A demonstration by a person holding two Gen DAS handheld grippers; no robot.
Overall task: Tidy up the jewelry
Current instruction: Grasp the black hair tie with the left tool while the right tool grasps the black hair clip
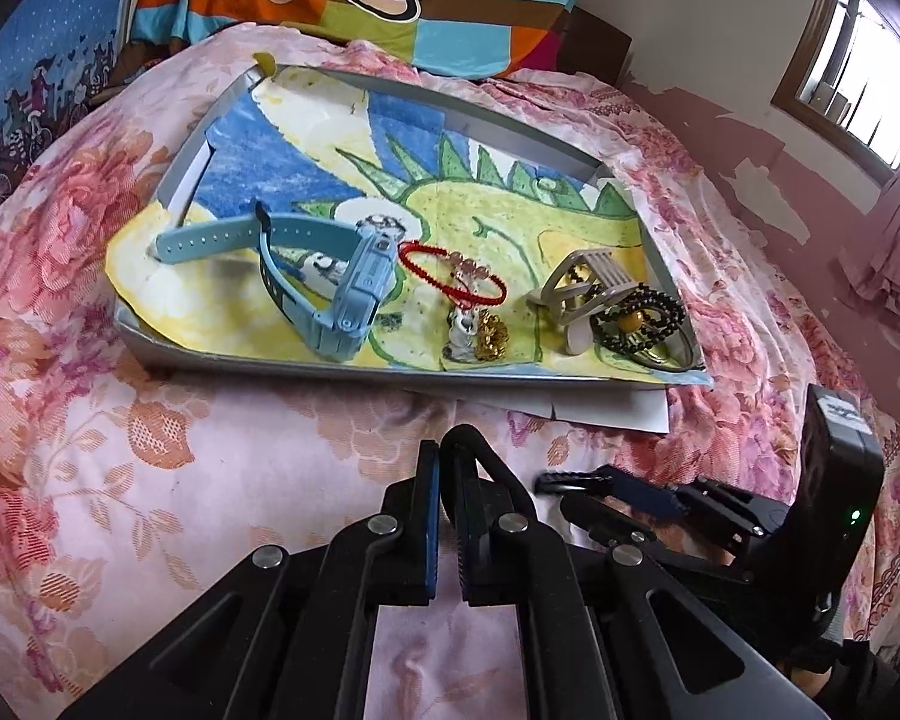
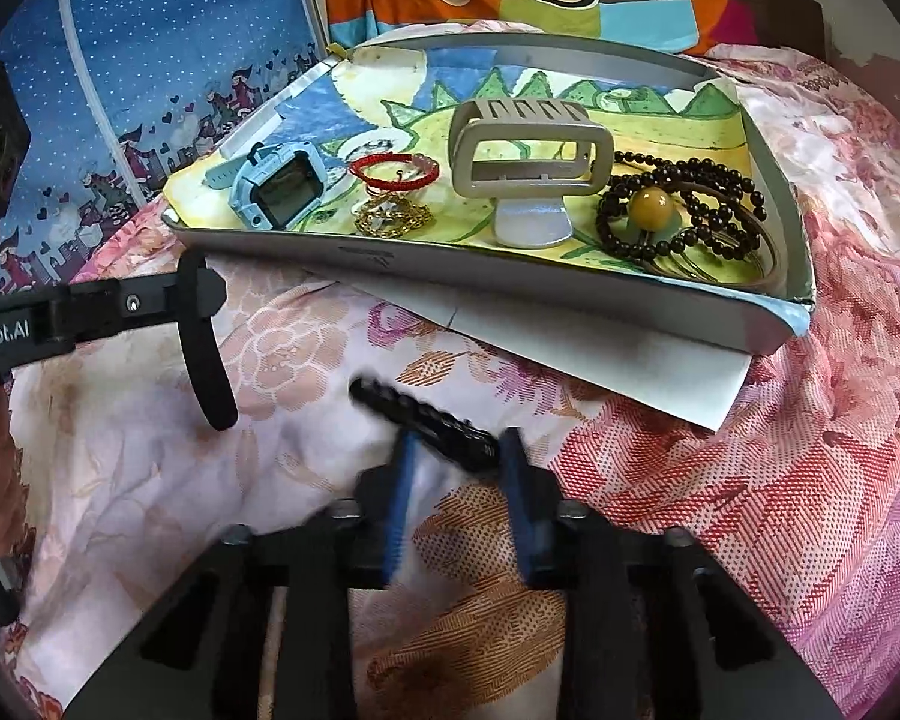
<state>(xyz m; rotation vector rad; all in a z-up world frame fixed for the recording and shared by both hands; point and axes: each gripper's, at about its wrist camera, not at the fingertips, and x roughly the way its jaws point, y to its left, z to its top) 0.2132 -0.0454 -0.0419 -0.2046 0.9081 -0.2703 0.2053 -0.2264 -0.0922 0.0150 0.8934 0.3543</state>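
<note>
Black fingers of the left gripper [image 1: 445,468] are sitting nearly closed in the left wrist view, pads almost touching with nothing between them, hovering over the pink floral bedspread [image 1: 150,420]. Just beside it, the right gripper [image 1: 576,483] is reaching in low from the right with a dark serrated piece at its tips. Beyond both, a grey tray [image 1: 270,360] lined with a crayon drawing is holding the jewelry: a light blue watch [image 1: 354,294], a red cord bracelet [image 1: 450,273], a gold chain [image 1: 491,339], a beige hair claw clip [image 1: 588,294] and a dark bead necklace [image 1: 636,318].

Blue-padded fingers of the right gripper [image 2: 459,480] are standing wide apart in the right wrist view, blurred by motion, with a black toothed hair clip [image 2: 420,414] lying on the bedspread between and just ahead of them. The left gripper [image 2: 207,342] is showing at the left edge. The tray [image 2: 450,264] is sitting further back, with the watch [image 2: 276,192], claw clip [image 2: 522,162] and bead necklace [image 2: 678,210] already inside.

Judging from this, the step in hand is picking up the last loose clip. Next, the right fingers need to settle squarely around it, close, then carry it over the tray's near rim.
</note>
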